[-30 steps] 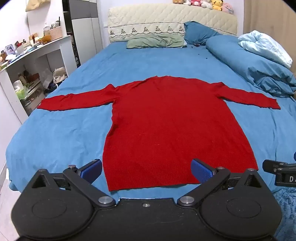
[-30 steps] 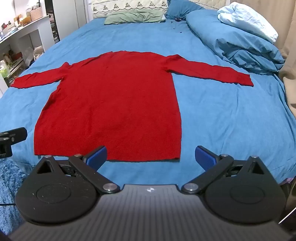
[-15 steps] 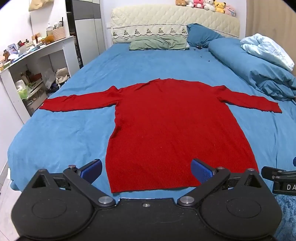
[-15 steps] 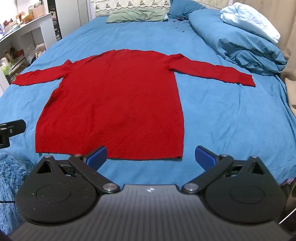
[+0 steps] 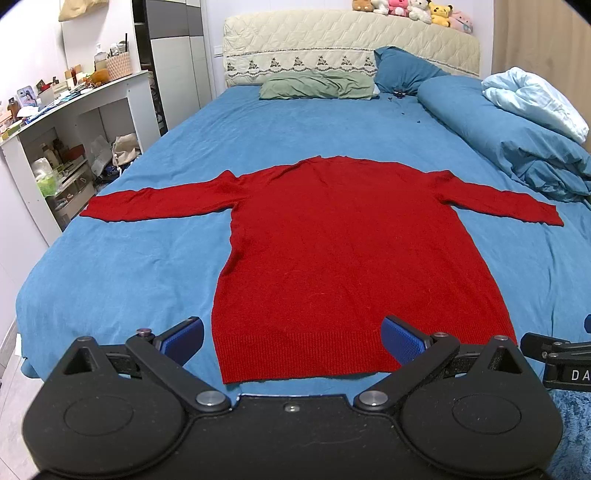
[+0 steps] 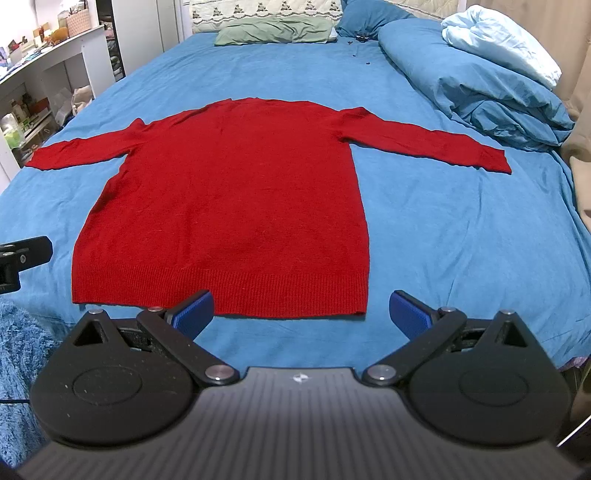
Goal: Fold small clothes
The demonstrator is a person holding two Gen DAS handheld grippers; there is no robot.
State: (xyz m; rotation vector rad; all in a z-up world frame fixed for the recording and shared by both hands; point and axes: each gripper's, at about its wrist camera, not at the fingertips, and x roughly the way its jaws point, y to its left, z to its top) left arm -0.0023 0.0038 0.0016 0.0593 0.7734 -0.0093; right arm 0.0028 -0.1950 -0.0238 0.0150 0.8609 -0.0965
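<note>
A red sweater point(image 5: 343, 251) lies flat on a bed covered with a blue sheet point(image 5: 122, 258), its body straight ahead of both claws and its two sleeves stretched out to either side. The ribbed hem is the part nearest the claws, and the neckline points away toward the head of the bed.

The left claw point(image 5: 291, 338) is wide open and holds nothing. Its two blue fingertips point(image 5: 183, 338) sit above the hem: the left tip is just outside the sweater's left bottom corner, over the sheet, and the right tip is over the hem itself. It is not clear from this view whether either tip touches the cloth.

The right claw point(image 6: 301, 314) is also wide open and empty. Its left tip overlaps the middle of the hem, while its right tip is over bare sheet, just past the sweater's right bottom corner.

Far ahead of the claws, a green pillow point(image 5: 317, 85) rests against a cream headboard point(image 5: 351, 40) with a row of soft toys point(image 5: 410, 9) on top. Ahead and to the right, a bundled blue duvet point(image 6: 465, 81) lies along the bed's edge. To the left, beside the bed, stands a white shelf point(image 5: 70, 122) cluttered with small items.
</note>
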